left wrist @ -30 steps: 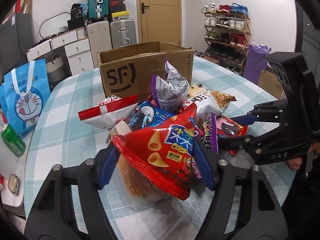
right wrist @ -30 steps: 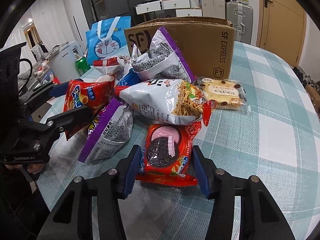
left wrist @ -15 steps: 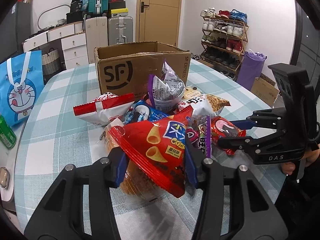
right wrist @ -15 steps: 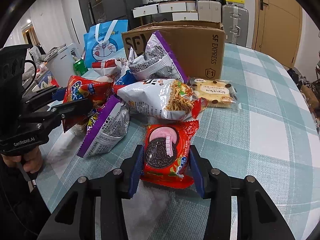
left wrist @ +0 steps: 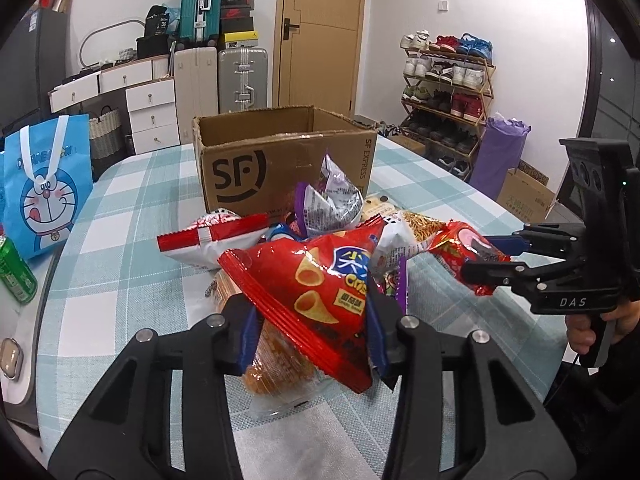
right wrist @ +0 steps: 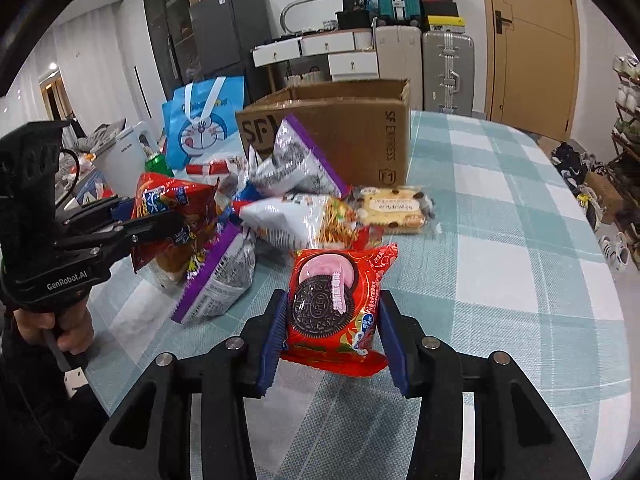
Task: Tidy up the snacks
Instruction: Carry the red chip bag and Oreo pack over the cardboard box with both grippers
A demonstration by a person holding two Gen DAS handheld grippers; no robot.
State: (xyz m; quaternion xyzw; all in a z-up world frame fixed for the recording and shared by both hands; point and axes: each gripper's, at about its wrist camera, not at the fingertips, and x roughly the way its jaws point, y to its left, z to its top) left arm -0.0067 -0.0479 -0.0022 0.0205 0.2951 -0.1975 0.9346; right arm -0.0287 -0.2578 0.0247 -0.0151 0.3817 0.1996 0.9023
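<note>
My left gripper [left wrist: 312,320] has its jaws closing, with a red crisp bag [left wrist: 316,280] pinched between the blue pads. The bag sits tilted above a clear pack of brown snacks [left wrist: 276,364]. In the right wrist view my right gripper [right wrist: 332,320] is shut on a red Oreo pack [right wrist: 336,300] and holds it just above the checked tablecloth [right wrist: 500,240]. Behind both lie the snack pile, with a purple-edged bag [right wrist: 220,284], a noodle snack bag [right wrist: 296,220] and a cookie pack [right wrist: 392,208]. The open cardboard box [left wrist: 280,160] stands behind the pile.
A blue cartoon tote [left wrist: 44,188] and a green can [left wrist: 16,272] stand at the table's left edge. A red-and-white pack [left wrist: 208,240] lies left of the pile. Suitcases, drawers and a shoe rack [left wrist: 448,92] line the room beyond the table.
The left jaws have narrowed onto the red crisp bag. The right gripper has closed on the Oreo pack and raised it off the cloth, toward the box.
</note>
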